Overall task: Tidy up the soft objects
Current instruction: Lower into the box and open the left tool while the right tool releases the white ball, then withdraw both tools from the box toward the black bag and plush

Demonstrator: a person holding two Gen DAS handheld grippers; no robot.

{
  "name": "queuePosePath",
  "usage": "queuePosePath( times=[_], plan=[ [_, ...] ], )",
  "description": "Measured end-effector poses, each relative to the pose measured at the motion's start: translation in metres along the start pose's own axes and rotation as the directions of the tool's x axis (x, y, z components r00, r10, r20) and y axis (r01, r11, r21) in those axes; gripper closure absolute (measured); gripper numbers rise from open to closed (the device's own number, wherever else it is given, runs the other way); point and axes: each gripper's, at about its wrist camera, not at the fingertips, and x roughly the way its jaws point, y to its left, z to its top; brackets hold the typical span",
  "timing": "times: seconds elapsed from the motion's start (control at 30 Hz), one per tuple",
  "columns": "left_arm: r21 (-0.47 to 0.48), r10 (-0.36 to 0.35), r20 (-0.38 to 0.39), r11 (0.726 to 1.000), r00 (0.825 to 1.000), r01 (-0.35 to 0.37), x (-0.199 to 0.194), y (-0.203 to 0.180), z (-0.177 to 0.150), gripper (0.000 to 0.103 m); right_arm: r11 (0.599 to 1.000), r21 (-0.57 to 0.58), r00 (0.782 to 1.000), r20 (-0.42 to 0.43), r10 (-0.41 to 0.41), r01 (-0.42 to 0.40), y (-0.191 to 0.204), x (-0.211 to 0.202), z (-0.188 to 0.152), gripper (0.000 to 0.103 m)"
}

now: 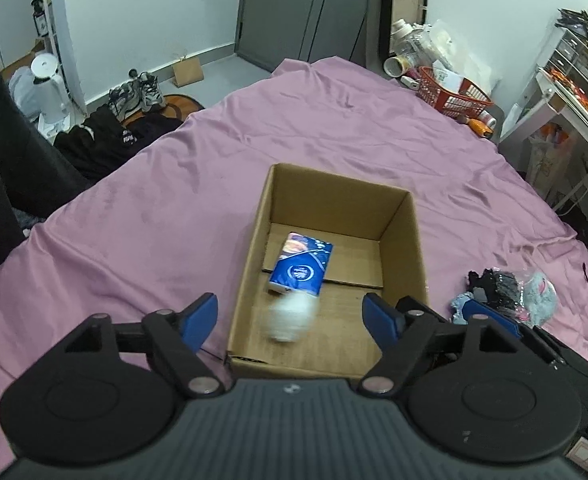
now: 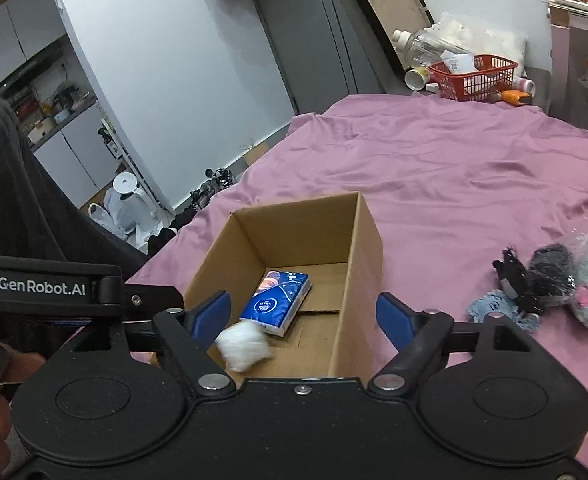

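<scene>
Left wrist view: my left gripper (image 1: 290, 316) hung above the near end of the cardboard box (image 1: 408, 240), its fingers (image 1: 200, 320) spread wide apart and clamped on nothing. A blurred white soft ball (image 1: 292, 318) lay directly between and below them, inside the box's near end; the blur suggests it was falling, though I could not confirm contact with the floor. One blue tissue pack (image 1: 300, 264) lay flat on the box floor just beyond the ball, its long axis running away from me, tilted slightly right. One cluster of soft toys (image 1: 506, 292) sat on the pink bed (image 1: 134, 220), to the right of the box and apart from it.

Right wrist view: my right gripper (image 2: 304, 320) hovered over the same box (image 2: 358, 264), fingers (image 2: 392, 318) likewise apart and empty. The white ball (image 2: 244, 344) showed low and left, close by my left fingertip pad. The tissue pack (image 2: 278, 298) pointed forward and right. The toy cluster (image 2: 550, 280) lay to the right, well outside the box.

Count: one box, one tissue pack, one white ball, one toy cluster whose pieces I could not separate with confidence. In my judgement, the right gripper stood nearer the cluster, so the next pick calls for a swing rightward.
</scene>
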Motion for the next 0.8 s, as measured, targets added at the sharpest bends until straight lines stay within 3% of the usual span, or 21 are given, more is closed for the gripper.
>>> queuePosePath(
  times=[0.13,0.57,0.8],
  plan=[
    [0.019,0.004,0.016,1.0,1.0,-0.004,-0.01,-0.013,-0.002,0.023,1.0,-0.006,1.0,0.005,-0.026,0.026,-0.007,-0.014,0.004,0.016],
    [0.014,-0.024,0.077,1.0,0.997,0.023,-0.038,-0.048,-0.006,0.001,0.996,0.049,0.997,0.024,-0.078,0.077,-0.051,-0.067,0.009,0.0],
    [0.047,-0.072,0.091,0.997,0.993,0.068,-0.049,-0.075,-0.014,0.001,0.995,0.066,0.996,0.037,-0.077,0.075,-0.075,-0.093,0.015,0.0]
  ],
)
